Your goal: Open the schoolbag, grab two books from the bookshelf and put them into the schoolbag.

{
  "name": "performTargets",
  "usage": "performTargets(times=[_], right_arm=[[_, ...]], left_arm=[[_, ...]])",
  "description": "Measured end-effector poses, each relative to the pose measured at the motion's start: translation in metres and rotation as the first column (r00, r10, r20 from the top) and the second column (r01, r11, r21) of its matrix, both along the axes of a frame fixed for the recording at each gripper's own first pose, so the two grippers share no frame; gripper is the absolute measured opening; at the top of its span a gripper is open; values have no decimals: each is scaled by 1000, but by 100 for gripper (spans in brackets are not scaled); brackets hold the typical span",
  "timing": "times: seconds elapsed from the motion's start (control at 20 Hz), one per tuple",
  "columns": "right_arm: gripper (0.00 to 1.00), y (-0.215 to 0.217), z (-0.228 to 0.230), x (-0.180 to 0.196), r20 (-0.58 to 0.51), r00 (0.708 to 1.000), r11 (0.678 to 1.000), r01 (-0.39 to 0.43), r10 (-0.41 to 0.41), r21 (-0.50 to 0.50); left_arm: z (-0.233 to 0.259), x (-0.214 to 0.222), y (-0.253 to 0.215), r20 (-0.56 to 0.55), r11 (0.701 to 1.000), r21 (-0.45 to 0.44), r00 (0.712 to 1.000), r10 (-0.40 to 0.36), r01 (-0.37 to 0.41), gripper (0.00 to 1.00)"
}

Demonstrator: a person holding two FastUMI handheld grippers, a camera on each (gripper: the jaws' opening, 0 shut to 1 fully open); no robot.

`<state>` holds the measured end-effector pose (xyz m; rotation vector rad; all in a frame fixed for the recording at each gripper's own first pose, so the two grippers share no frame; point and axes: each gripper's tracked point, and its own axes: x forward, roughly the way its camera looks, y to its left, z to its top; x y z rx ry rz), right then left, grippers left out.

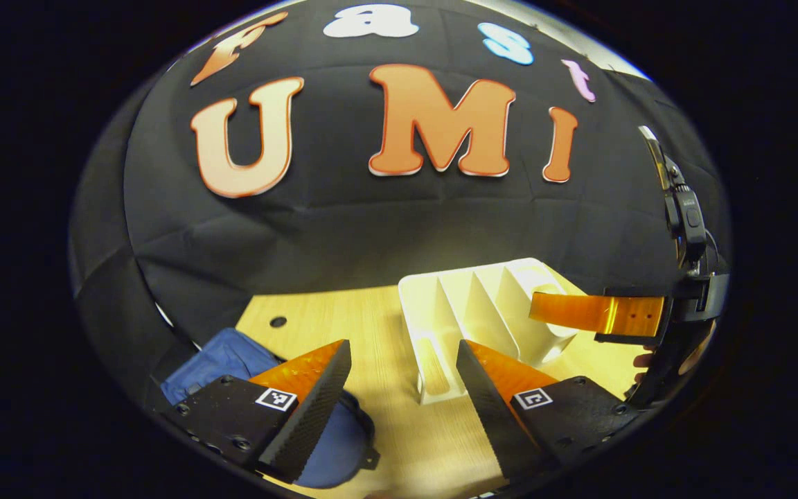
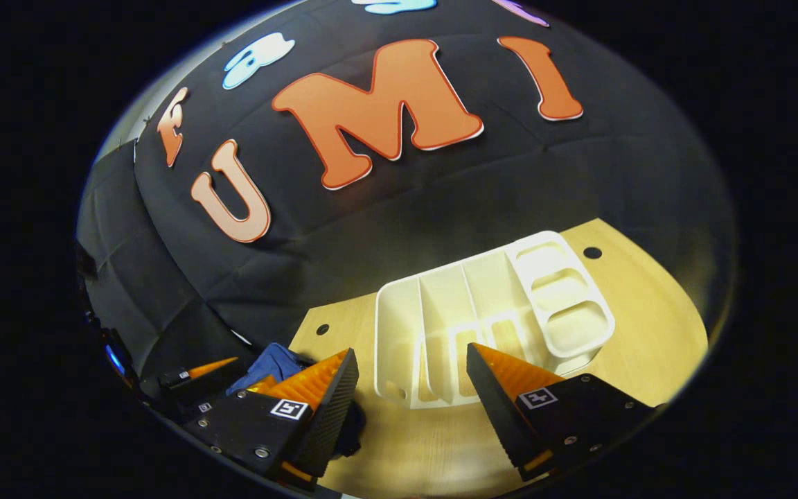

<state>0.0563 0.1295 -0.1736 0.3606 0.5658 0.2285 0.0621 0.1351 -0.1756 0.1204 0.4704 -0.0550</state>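
The blue schoolbag [image 1: 229, 357] lies crumpled at the table's left edge, partly under my left gripper's left finger. My left gripper [image 1: 404, 344] is open above the wooden table, with nothing between its fingers. Just ahead to the right stands the white bookshelf [image 1: 482, 305], and the slots I can see hold nothing. One finger [image 1: 593, 313] of the right gripper reaches in over the shelf's right end. My right gripper [image 2: 411, 350] is open and empty, in front of the bookshelf [image 2: 440, 326]. The schoolbag [image 2: 271, 360] and the left gripper [image 2: 191, 378] sit at the far left.
The light wooden table [image 1: 364, 312] has a small round hole [image 1: 278, 321] near its back left corner and another hole [image 2: 591, 253] at the back right. The black cloth wall stands close behind the shelf. A person's fingers [image 1: 643, 360] show at the right.
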Motion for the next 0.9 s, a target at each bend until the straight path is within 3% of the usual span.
performTargets(times=[0.2,0.4,0.6,0.8,0.9], right_arm=[[95,-17,31,4,141,990,994,24,-8,-106],[95,-34,87,9,360,932,983,106,-44,-153],[95,-43,116,9,444,894,971,151,-55,-183],[95,-60,144,4,532,836,962,238,-132,-134],[94,-61,143,4,541,830,960,246,-136,-136]], left_arm=[[28,7,-9,123,1000,-23,992,1,1,98],[65,8,-18,243,1000,-24,970,-8,14,97],[115,16,-13,396,997,-81,917,38,-6,99],[126,13,-7,434,995,-89,897,78,-43,96],[137,9,-7,476,992,-117,874,94,-43,95]])
